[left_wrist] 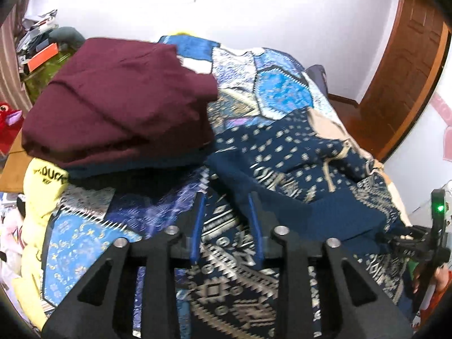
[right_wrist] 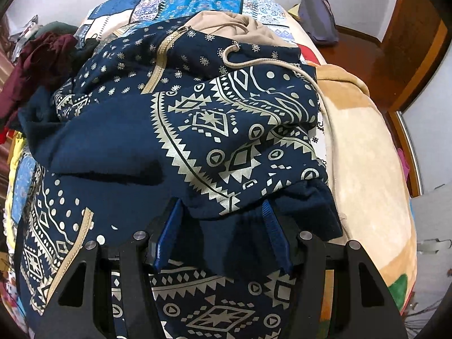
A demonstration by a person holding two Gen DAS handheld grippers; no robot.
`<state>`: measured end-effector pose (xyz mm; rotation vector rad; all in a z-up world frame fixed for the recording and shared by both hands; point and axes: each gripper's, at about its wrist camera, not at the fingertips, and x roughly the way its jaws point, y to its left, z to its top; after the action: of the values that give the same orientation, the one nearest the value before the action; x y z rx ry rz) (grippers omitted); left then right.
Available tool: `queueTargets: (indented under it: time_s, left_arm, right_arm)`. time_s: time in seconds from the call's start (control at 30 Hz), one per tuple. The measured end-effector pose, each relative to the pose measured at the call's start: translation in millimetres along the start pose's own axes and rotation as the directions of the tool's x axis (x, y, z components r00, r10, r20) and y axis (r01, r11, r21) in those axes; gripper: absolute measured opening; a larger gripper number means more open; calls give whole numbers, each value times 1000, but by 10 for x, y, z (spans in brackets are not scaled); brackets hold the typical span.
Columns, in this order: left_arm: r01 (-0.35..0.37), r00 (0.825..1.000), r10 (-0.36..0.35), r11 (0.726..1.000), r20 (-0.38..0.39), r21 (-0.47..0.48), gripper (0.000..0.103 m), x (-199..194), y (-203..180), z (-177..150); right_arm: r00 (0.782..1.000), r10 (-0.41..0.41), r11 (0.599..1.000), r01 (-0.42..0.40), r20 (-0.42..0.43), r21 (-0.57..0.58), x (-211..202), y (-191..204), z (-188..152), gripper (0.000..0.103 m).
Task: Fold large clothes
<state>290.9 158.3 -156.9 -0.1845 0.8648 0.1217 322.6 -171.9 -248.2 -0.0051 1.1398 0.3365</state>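
Now, from the left wrist, the left gripper (left_wrist: 227, 226) hangs over the bed (left_wrist: 276, 84) with its jaws apart and nothing pinched between them; the blue pads frame only a blurred strip of patterned cloth lying lower down. That cloth is the hoodie (left_wrist: 296, 169), navy with a cream print, spread ahead of the jaws and off to their right, one plain navy fold reaching just past the right pad. Ahead and to the left of the jaws sits a folded maroon garment (left_wrist: 118, 104), stacked on something dark blue. Left of the jaws a yellow cloth (left_wrist: 48, 186) with black lettering hangs at the bed's edge. Far right of the jaws, the right gripper (left_wrist: 406, 236) shows as a black frame with a green light, its tip at the hoodie's navy edge.

From the right wrist, the hoodie (right_wrist: 214, 130) fills the space ahead of the jaws, heaped and creased, its tan hood lining and drawstring (right_wrist: 271, 63) at the far end. The right gripper (right_wrist: 223, 220) has its jaws clamped on a ribbed navy cuff or hem of the hoodie, bunched between the two blue pads. Right of the jaws lies a beige blanket (right_wrist: 367, 152); far ahead and left, the maroon garment (right_wrist: 42, 62) lies rumpled near the quilt's edge
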Motion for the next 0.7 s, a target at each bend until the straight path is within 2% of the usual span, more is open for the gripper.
queueTargets:
  time_s: [0.13,0.27,0.37,0.4,0.43,0.47,0.5,0.57,0.7]
  left_arm:
    - [-17,999,18,999,-33,34,46,138,77,-120]
    - [-33,995,41,996,-89,83,47,375,67,-257]
    - [-61,994,76,982,-80,177,48,457,-71,-316]
    - [-58,994,76,975,-74,216,55,474,-140,-321]
    - [-51,995,70,970,-70,237,59,489,-179,-320]
    - [-44,996,62,964,-60,262,69,506,-229,-319]
    - [-43,997,59,957,-49,287,71,537,-290,-309]
    - [-47,996,70,948,-61,314,71,626,-378,-267]
    - [-26,998,43,956,-50,292,71,770,-523,-21]
  right_arm:
    - [1000,7,1000,-7,5,20,-36,-36,-17,55]
    - [1000,-20,1000,20,14,6,-74,7,-31,55]
    - [1000,-18,1000,18,20,-4,-121,23,-72,55]
    - [1000,-16,1000,16,20,-2,-133,20,-85,55]
    - [1000,-14,1000,14,21,2,-143,15,-97,55]
    - [1000,-13,1000,13,21,5,-154,12,-101,55]
    - [1000,-14,1000,13,21,8,-159,9,-106,55]
    - [999,-24,1000,24,25,-2,-162,34,-93,55]
    - [998,-47,998,48,43,-39,-159,130,-45,55]
